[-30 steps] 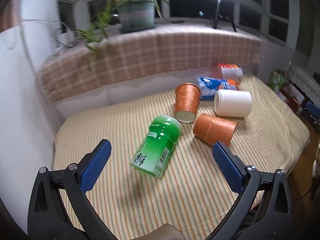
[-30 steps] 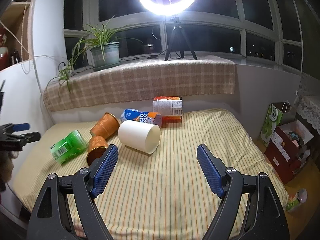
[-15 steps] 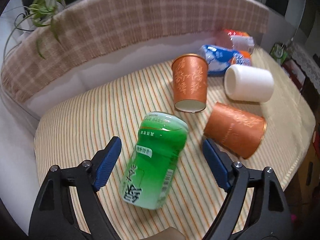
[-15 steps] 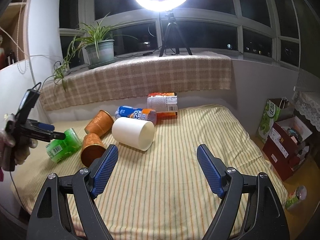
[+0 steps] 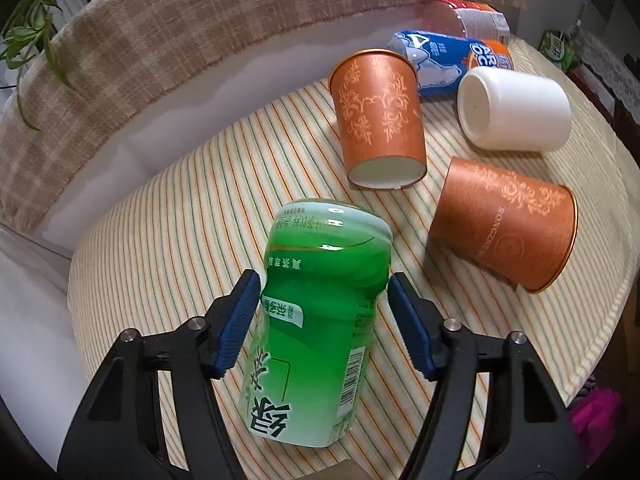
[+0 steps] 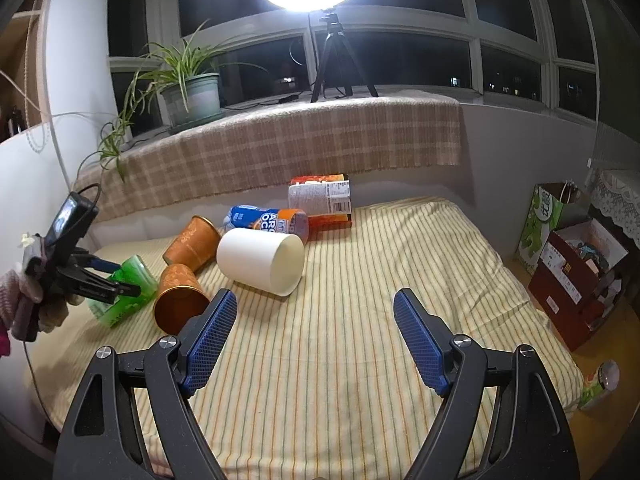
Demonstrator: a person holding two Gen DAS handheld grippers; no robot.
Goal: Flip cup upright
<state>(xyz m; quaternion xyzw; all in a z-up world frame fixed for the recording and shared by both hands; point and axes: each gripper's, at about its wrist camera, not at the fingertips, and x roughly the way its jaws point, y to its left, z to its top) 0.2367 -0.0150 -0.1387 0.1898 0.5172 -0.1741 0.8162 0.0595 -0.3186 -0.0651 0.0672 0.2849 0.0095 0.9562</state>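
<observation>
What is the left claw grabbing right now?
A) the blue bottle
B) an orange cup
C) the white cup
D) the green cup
D: the left claw has its blue pads on both sides of the green cup, which lies on its side.

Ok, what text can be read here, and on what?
"绿": green cup; its smaller print is too small to read.
"ARO" over "OC": blue bottle, partly hidden.
Nearer orange cup: lettering too blurred.
White-labelled packet: too small.
Green bag: blurred.
</observation>
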